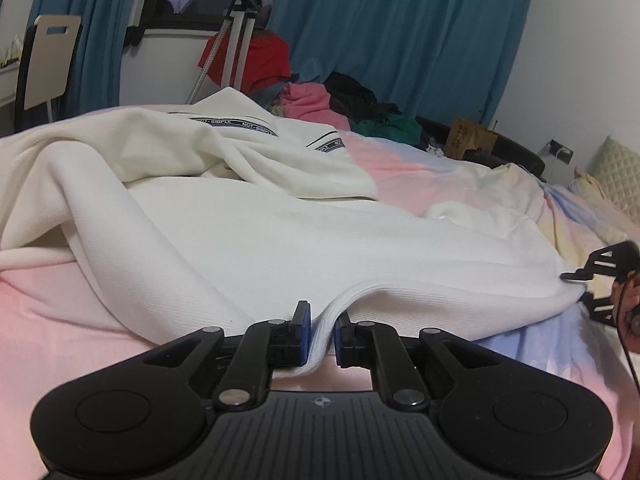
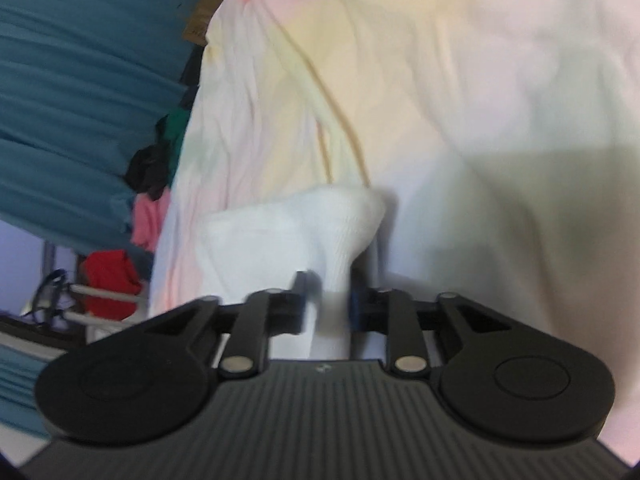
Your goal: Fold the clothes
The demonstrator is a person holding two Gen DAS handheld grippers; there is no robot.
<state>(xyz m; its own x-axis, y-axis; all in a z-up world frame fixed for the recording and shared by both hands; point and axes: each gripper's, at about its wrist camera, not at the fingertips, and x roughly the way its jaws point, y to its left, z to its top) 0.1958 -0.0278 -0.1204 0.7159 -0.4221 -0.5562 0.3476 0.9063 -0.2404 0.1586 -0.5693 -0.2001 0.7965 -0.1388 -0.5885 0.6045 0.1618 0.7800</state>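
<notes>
Lying spread over the pastel bedsheet (image 1: 420,168), the white garment (image 1: 248,236) has its near hem pinched at two places. The left gripper (image 1: 322,330) is clamped on a bunched fold of that hem, cloth squeezed between its blue pads (image 1: 305,334); the right gripper (image 2: 332,308) likewise grips a white corner, and in the left view it shows at the far right edge of the hem. I'd judge the fold is just starting. To do it well, both hands should rise together, keep the hem taut and level between them, and carry it toward the striped collar end (image 1: 240,124) so the edges meet squarely. The clothes pile (image 1: 340,104) beyond stays out of the way.
</notes>
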